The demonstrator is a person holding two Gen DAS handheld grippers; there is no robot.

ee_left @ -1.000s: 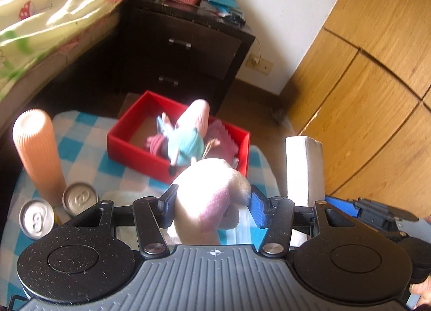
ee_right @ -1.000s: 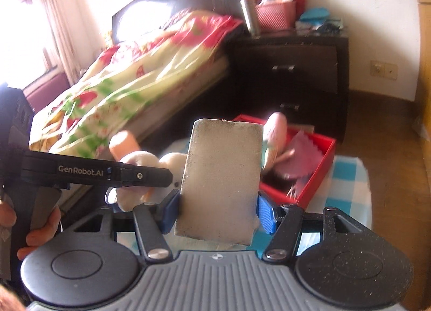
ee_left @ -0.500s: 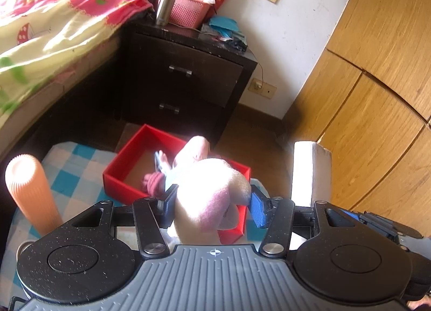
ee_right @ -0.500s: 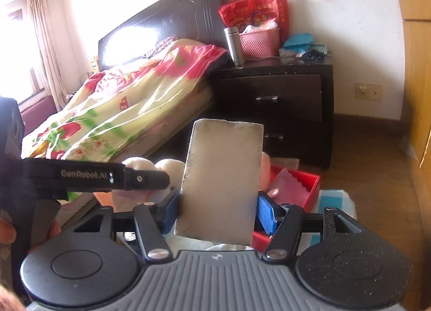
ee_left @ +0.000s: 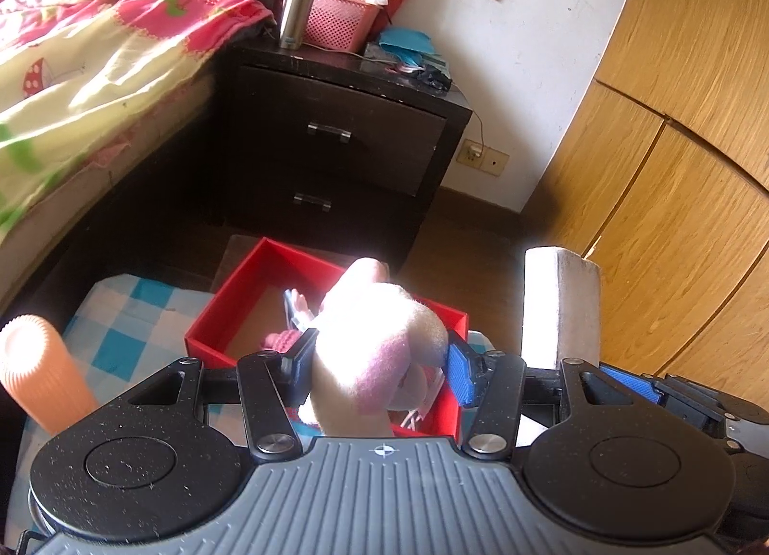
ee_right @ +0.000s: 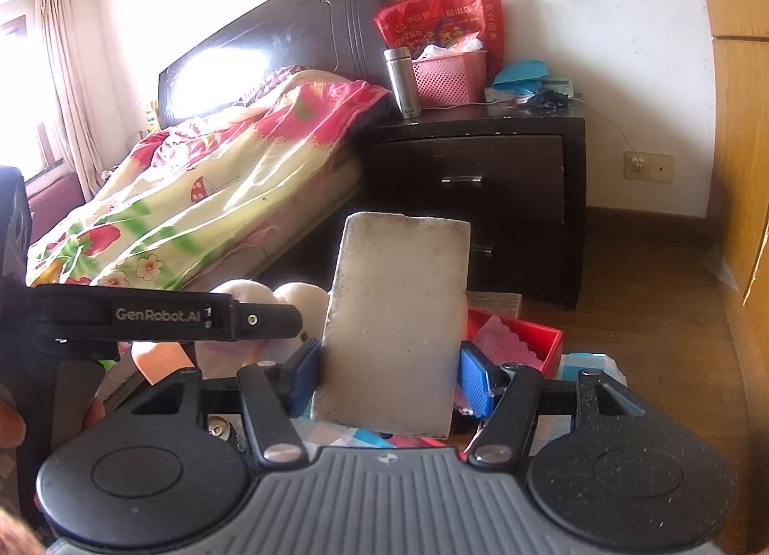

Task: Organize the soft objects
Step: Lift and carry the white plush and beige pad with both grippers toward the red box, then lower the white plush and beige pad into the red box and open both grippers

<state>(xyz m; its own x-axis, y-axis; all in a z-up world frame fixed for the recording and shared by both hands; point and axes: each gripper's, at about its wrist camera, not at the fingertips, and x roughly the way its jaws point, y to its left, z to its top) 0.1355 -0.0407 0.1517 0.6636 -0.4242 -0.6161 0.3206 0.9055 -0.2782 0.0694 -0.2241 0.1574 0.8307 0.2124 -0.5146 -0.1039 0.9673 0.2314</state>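
Observation:
My left gripper (ee_left: pixel 379 363) is shut on a white and pink plush toy (ee_left: pixel 379 343) and holds it above the near side of a red box (ee_left: pixel 250 300). The box holds a pink doll (ee_left: pixel 365 274) and a pink cloth (ee_right: pixel 504 339). My right gripper (ee_right: pixel 389 377) is shut on a grey-white sponge block (ee_right: pixel 399 324), held upright; the block also shows in the left wrist view (ee_left: pixel 560 305), to the right of the plush. The left gripper and plush (ee_right: pixel 288 298) show at the left of the right wrist view.
The red box sits on a blue-checked cloth (ee_left: pixel 130 314). An orange ribbed cylinder (ee_left: pixel 38 372) stands at its left. A dark nightstand (ee_left: pixel 346 151) stands behind, a bed (ee_left: pixel 86 69) at the left, wooden wardrobe doors (ee_left: pixel 673 170) at the right. A can top (ee_right: pixel 218 425) shows below.
Both grippers have risen and tilted up with their loads. The box and table have dropped lower in both views, and the cans have left the left wrist view.

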